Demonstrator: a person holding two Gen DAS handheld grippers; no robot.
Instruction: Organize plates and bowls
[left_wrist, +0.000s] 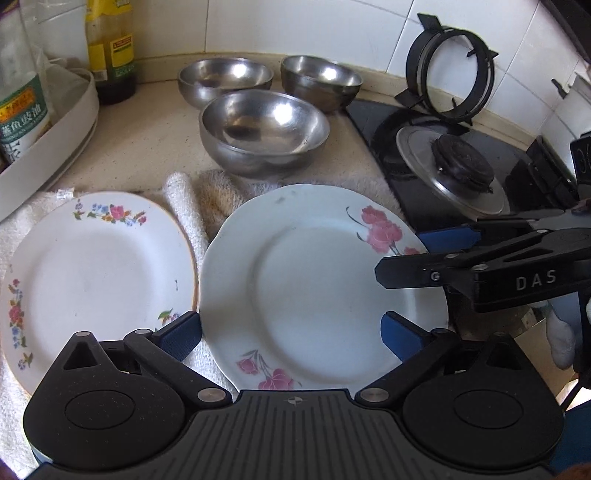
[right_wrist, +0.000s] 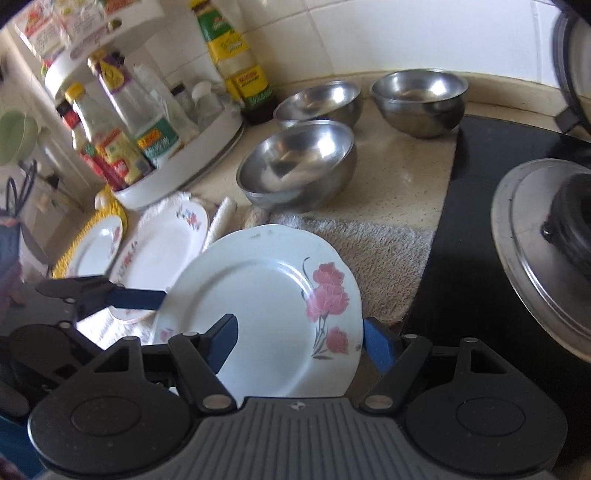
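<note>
The pink-flowered plate (left_wrist: 317, 288) lies on a towel (right_wrist: 373, 254) on the table (left_wrist: 155, 144), just in front of three steel bowls (left_wrist: 264, 133). The left gripper (left_wrist: 291, 332) is spread wide around the plate's near rim. The right gripper (right_wrist: 299, 339) is spread across the plate's right edge, one finger over the plate and one outside it.

A towel (left_wrist: 221, 192) is lying on the tabletop (left_wrist: 147, 140); sauce bottles (right_wrist: 110, 122) are standing at ten o'clock, a burner (left_wrist: 461, 162) sitting at three.

Two plates (left_wrist: 99, 273) (left_wrist: 314, 291) are lying side by side on a towel (left_wrist: 218, 195), three bowls (left_wrist: 264, 133) are sitting behind them on the surface (left_wrist: 147, 140), and a stove (left_wrist: 443, 162) is standing to the right.
</note>
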